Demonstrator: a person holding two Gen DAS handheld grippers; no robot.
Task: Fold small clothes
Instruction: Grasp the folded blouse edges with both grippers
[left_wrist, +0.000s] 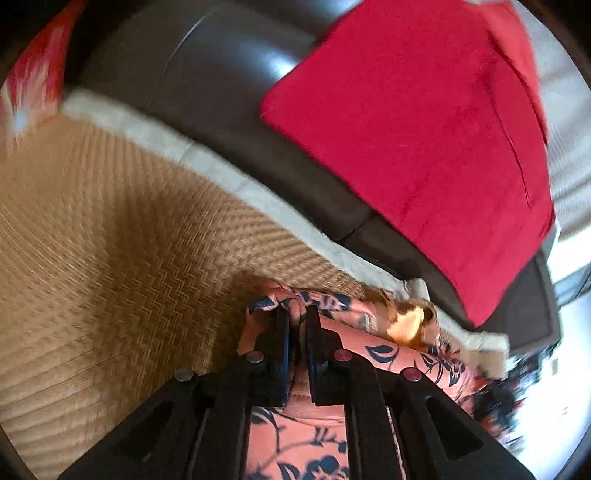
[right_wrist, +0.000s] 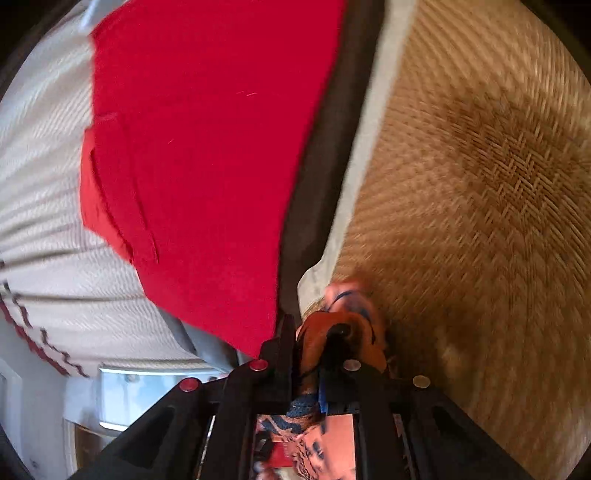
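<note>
A small salmon-pink garment with a dark blue floral print (left_wrist: 391, 350) hangs between both grippers above a woven straw mat (left_wrist: 110, 258). My left gripper (left_wrist: 298, 314) is shut on a bunched edge of it; the cloth trails right and down under the jaws. In the right wrist view my right gripper (right_wrist: 312, 328) pinches another bunched part of the floral garment (right_wrist: 347, 325), which bulges out between and past its black fingers. Both views are blurred by motion.
A folded red cloth (left_wrist: 413, 140) lies on a dark brown seat (left_wrist: 221, 74) beyond the mat's pale border (left_wrist: 207, 158); the red cloth (right_wrist: 207, 147) also fills the right wrist view's left half. A red patterned cushion (left_wrist: 33, 81) sits far left. Cream ribbed fabric (right_wrist: 40, 166) lies left.
</note>
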